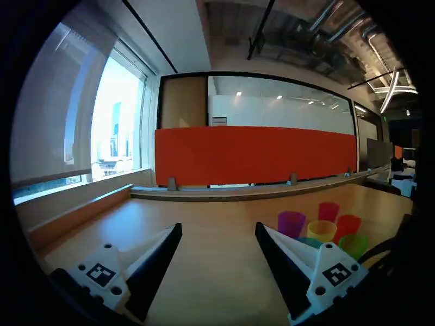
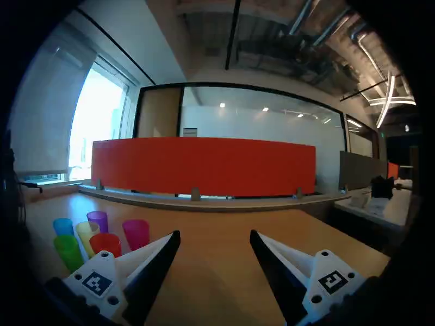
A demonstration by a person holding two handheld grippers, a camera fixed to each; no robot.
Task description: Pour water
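1. The left gripper (image 1: 217, 225) hovers low over the pale wooden worktop (image 1: 217, 282). Its fingers (image 1: 157, 255) are spread wide with nothing between them.
2. The right gripper (image 2: 213, 233) is just as wide open and empty.
3. The cluster of small translucent plastic cups (image 1: 322, 230) stands on the worktop, at the right of the left gripper view and the left of the right gripper view. Whether any cup holds water cannot be told.
4. The step in hand is probably reaching for a cup to pour from.
5. The cups stand close together, so an outer one is the easier pick. The pink cup (image 2: 136, 232) is nearest the right gripper.
6. Come in level with one finger on each side of the cup and clear of its neighbours.
7. Close gently, since thin plastic will likely flex.
8. Lift the cup upright before tilting it.
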